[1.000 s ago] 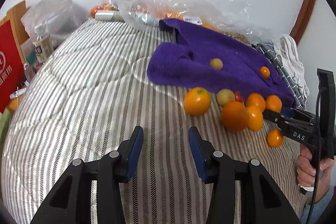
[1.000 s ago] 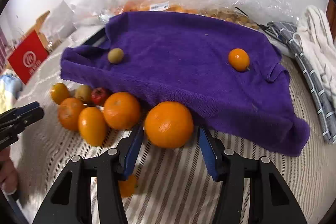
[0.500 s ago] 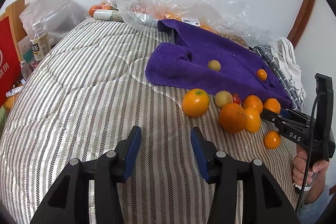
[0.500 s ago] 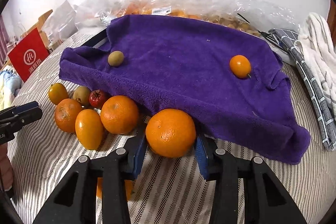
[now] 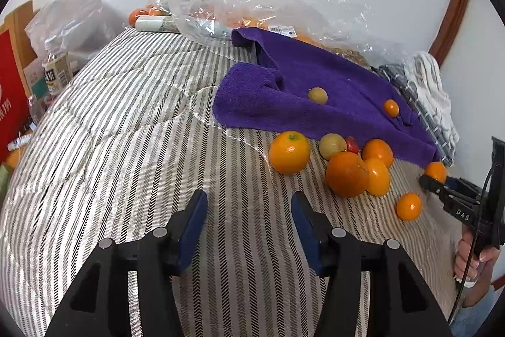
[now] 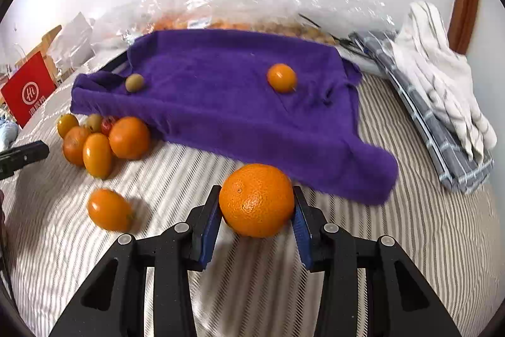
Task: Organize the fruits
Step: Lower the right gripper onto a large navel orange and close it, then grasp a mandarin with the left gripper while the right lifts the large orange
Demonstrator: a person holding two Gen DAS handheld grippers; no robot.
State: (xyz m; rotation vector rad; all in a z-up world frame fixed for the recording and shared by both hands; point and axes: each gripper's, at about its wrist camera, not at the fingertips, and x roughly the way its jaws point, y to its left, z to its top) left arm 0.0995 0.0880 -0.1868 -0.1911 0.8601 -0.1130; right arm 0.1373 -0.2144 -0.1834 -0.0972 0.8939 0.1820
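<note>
My right gripper [image 6: 256, 220] is shut on a large orange [image 6: 257, 199] and holds it just above the striped bed, in front of the purple towel [image 6: 221, 103]. The towel carries a small green fruit [image 6: 134, 82] and a small orange one [image 6: 281, 78]. A pile of oranges [image 6: 104, 144] lies left of it, and one loose small orange [image 6: 109, 209] lies nearer. My left gripper [image 5: 249, 217] is open and empty over the bed, short of a big orange [image 5: 289, 152]. The right gripper also shows in the left wrist view [image 5: 442, 188].
Clear plastic bags of fruit [image 5: 284, 15] lie behind the towel by the wall. Folded white and checked cloths [image 6: 438, 90] lie at the right. A red box [image 6: 28, 90] and a bottle [image 5: 56, 71] stand off the bed's left side.
My right gripper closed on the large orange and pulled it back from the towel's edge, lifting it. The left gripper drew back slightly and stayed open.
</note>
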